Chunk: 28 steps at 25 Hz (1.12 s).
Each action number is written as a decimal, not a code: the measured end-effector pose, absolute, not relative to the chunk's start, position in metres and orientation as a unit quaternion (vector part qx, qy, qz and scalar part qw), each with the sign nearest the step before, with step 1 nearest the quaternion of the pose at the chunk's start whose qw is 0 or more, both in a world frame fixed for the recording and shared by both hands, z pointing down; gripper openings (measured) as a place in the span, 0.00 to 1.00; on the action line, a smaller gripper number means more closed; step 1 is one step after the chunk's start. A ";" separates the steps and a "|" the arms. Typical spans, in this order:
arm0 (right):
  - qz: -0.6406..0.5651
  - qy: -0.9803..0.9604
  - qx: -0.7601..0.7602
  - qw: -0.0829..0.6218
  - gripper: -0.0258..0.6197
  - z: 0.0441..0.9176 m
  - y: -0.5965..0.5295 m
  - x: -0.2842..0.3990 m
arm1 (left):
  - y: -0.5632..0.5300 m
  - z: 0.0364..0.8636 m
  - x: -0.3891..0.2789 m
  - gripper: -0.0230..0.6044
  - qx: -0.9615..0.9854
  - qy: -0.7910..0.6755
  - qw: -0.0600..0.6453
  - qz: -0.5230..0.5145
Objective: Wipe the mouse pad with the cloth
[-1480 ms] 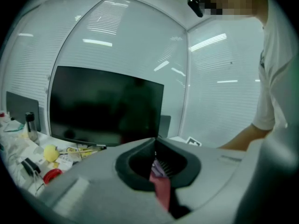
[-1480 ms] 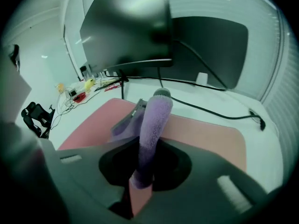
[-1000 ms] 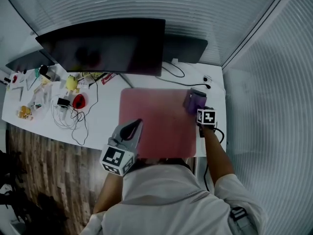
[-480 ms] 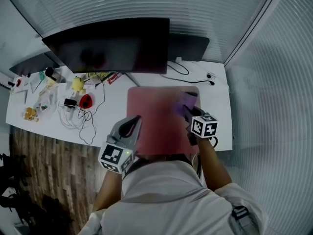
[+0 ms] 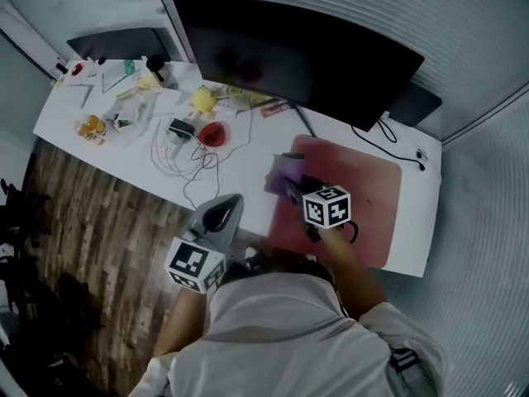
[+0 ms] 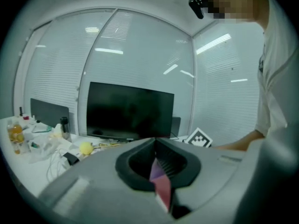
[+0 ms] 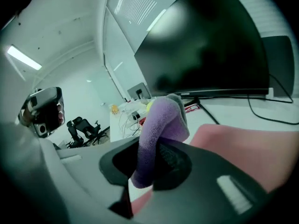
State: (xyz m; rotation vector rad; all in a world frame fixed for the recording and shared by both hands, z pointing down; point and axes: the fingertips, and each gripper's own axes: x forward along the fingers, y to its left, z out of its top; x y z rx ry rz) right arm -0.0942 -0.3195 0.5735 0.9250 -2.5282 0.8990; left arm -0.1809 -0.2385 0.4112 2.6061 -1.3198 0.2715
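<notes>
Holding the cloth [image 7: 161, 125] at the mouse pad [image 5: 364, 180] edge

Right gripper [image 7: 150, 164] is clamped on the purple cloth, which rests at the pink pad's left edge. Left gripper [image 6: 155, 141] hovers by the desk's [image 5: 417, 222] near edge, jaws pressed together, empty.

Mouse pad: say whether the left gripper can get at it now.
Probably yes: the left gripper hangs just left of the pad, nothing between them; the right gripper with the cloth covers only its left edge.
</notes>
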 end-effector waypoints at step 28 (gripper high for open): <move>0.413 -0.717 0.489 0.274 0.13 0.707 -0.278 0.212 | -0.248 0.444 0.020 0.04 0.943 -0.298 0.098 0.115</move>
